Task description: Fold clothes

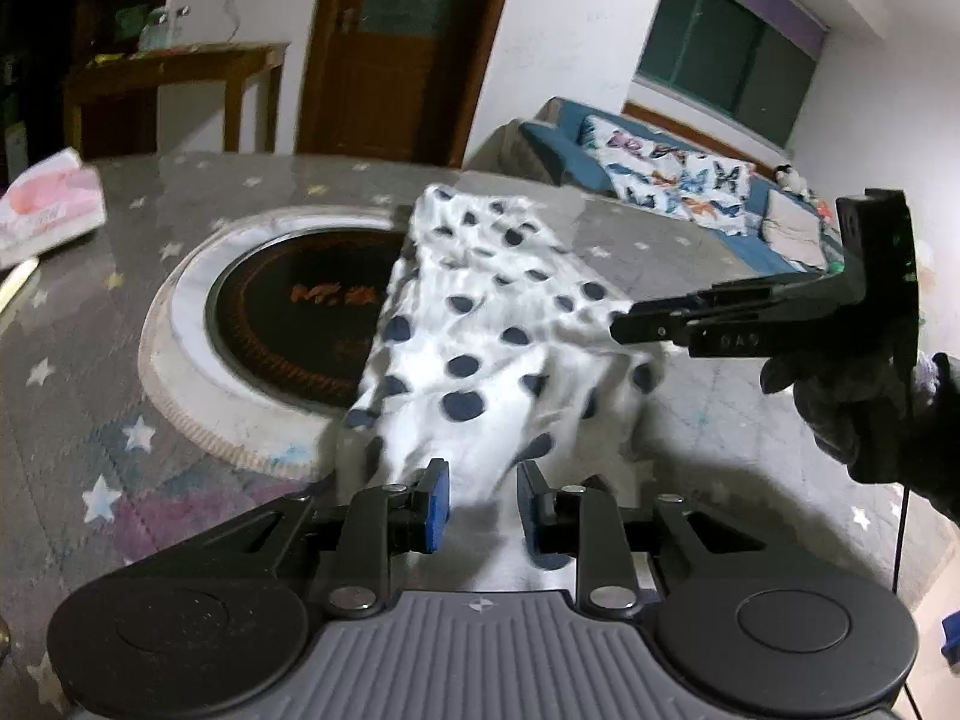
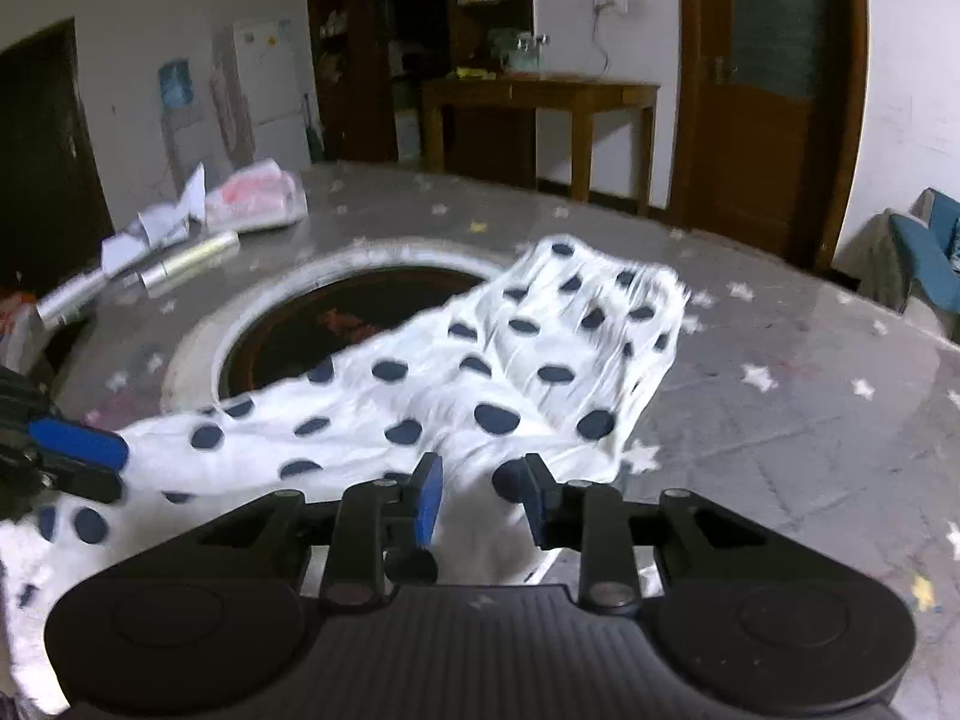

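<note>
A white garment with dark blue dots [image 1: 486, 324] lies stretched across the grey star-patterned table [image 1: 90, 396], partly over a round black hob [image 1: 300, 324]. My left gripper [image 1: 483, 498] is shut on the near edge of the garment. My right gripper [image 2: 483, 495] is shut on another edge of the same garment [image 2: 480, 372], which bunches between its blue pads. The right gripper also shows from the side in the left wrist view [image 1: 624, 327], pinching the cloth's right edge. The left gripper's blue pad shows at the left of the right wrist view [image 2: 78, 447].
A pink tissue pack [image 1: 48, 204] lies at the table's far left. Silver tubes [image 2: 192, 261] and papers [image 2: 156, 222] lie at the far left in the right wrist view. A wooden side table [image 2: 540, 96], a door [image 2: 774, 90] and a blue sofa [image 1: 660, 180] stand beyond.
</note>
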Action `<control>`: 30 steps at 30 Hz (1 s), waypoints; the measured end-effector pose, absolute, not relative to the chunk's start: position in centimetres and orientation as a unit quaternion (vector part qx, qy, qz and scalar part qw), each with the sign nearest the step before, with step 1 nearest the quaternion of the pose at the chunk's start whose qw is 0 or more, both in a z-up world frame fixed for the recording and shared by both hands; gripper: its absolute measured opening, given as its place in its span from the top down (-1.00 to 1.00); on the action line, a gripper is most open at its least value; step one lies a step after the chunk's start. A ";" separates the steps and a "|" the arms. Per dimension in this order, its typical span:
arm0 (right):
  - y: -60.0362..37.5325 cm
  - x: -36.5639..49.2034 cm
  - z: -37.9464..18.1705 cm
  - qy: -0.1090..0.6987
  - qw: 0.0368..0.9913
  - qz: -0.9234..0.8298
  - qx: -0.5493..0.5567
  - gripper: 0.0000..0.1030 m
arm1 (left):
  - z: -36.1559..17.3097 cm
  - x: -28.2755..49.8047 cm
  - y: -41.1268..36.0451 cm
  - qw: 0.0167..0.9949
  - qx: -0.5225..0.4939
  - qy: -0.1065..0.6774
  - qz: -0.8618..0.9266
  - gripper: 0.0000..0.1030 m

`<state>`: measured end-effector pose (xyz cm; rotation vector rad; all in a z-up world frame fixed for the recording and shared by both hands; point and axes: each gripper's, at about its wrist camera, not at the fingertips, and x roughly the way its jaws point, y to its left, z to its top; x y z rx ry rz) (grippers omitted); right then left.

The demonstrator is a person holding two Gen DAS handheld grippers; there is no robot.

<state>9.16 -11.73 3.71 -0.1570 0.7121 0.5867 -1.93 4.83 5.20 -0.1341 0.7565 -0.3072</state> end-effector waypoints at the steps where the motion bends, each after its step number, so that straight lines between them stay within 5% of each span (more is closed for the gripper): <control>1: -11.5 9.6 3.0 0.353 0.890 0.279 -0.079 0.45 | 5.0 -1.9 5.1 0.915 -0.065 0.371 -0.145 0.48; 21: -7.0 -1.0 3.9 0.379 0.828 0.410 -0.053 0.29 | 4.1 -3.8 7.7 0.915 -0.089 0.373 -0.125 0.50; 25: -6.2 -2.7 2.7 0.400 0.819 0.407 -0.059 0.65 | 3.8 -4.3 7.7 0.912 -0.098 0.377 -0.129 0.80; 30: -6.5 -4.7 2.9 0.412 0.810 0.413 -0.062 0.78 | 4.4 -5.4 7.8 0.915 -0.090 0.371 -0.130 0.82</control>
